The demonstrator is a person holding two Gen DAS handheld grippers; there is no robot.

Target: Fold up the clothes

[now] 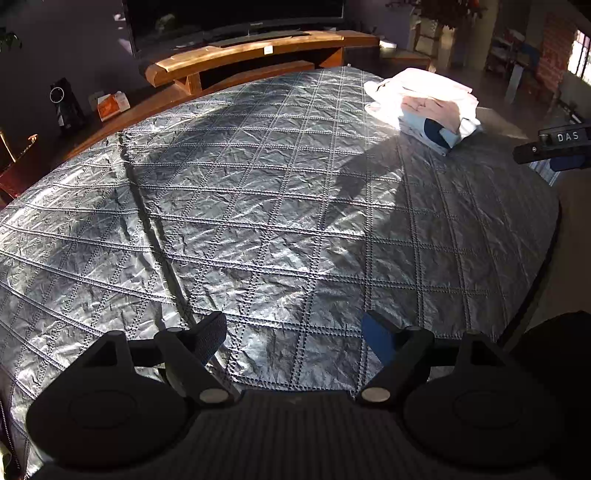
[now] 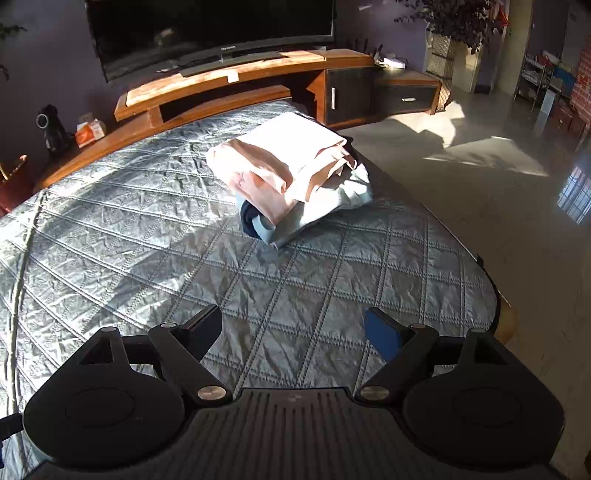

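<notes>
A stack of folded clothes [image 2: 291, 173] lies near the far right corner of the bed: pale pink garments on top, a light blue one with a dark navy part beneath. The left wrist view shows the same stack [image 1: 424, 107] far off at the upper right, in bright sun. My left gripper [image 1: 295, 336] hovers open over bare quilt, holding nothing. My right gripper [image 2: 293, 330] is also open and empty, a short way in front of the stack. The right gripper's body [image 1: 554, 146] pokes in at the right edge of the left wrist view.
A grey quilted bedspread [image 1: 258, 206] covers the bed [image 2: 147, 236]. Beyond its far edge stands a wooden TV bench [image 2: 236, 85] with a dark television [image 2: 210, 33]. A small camera and a tissue box [image 2: 90, 131] sit on its left ledge. Tiled floor [image 2: 498, 192] lies to the right.
</notes>
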